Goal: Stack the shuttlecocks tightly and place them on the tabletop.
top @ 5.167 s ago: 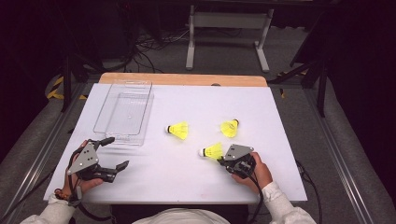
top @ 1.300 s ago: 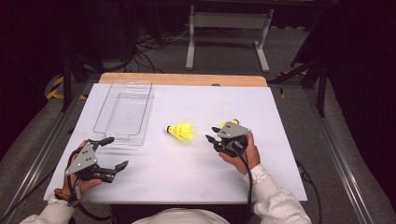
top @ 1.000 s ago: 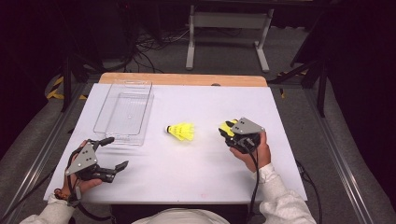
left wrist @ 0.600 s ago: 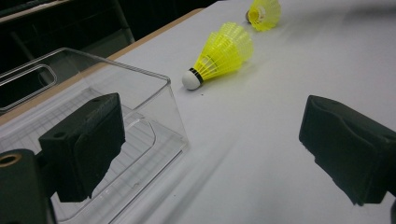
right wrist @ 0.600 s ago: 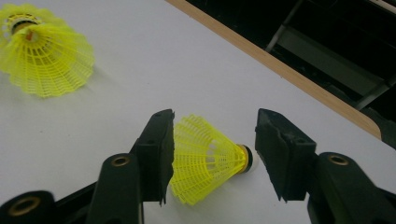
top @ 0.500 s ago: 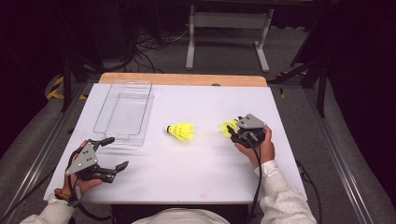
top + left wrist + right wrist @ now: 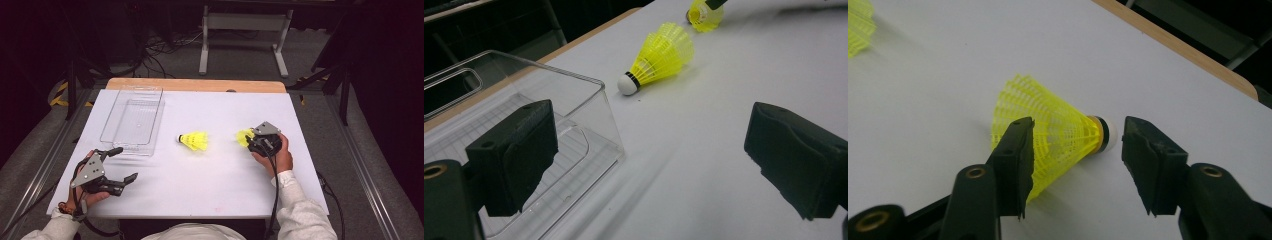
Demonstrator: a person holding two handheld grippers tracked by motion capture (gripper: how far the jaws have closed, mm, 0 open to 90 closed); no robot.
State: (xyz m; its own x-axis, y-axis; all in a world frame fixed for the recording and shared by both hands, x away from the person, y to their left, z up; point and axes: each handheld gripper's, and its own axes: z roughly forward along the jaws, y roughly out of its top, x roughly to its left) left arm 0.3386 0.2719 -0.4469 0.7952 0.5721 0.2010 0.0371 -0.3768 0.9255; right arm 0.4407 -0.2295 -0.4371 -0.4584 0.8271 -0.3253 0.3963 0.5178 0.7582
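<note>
A: Since five seconds ago the right hand-held gripper (image 7: 248, 141) has travelled from the near edge of the white desk (image 7: 235, 185) up toward 2 o'clock, and only two of the three shuttlecocks seen then are on show.

B: Where is the one it is working on?

A: The yellow plastic-mesh shuttlecock with a white cork tip (image 7: 1053, 134) lies on its side on the desk between the right gripper's jaws. The jaws stand partly open, one in front of the skirt, the other just off the cork; whether the first touches the mesh cannot be told. In the high view it peeks out at the gripper's 9 o'clock.

B: And the other shuttlecock?

A: The second yellow shuttlecock (image 7: 194, 141) lies on its side near the desk's centre, cork pointing to 9 o'clock, well apart from the first.

B: The left hand-held gripper?

A: It (image 7: 120, 165) rests in the person's hand at the desk's 7 o'clock corner, jaws spread wide and empty. Just beyond it, toward 12 o'clock, sits the clear rectangular plastic tray (image 7: 116, 119), whose near corner shows beside one jaw in the left gripper view.
</note>
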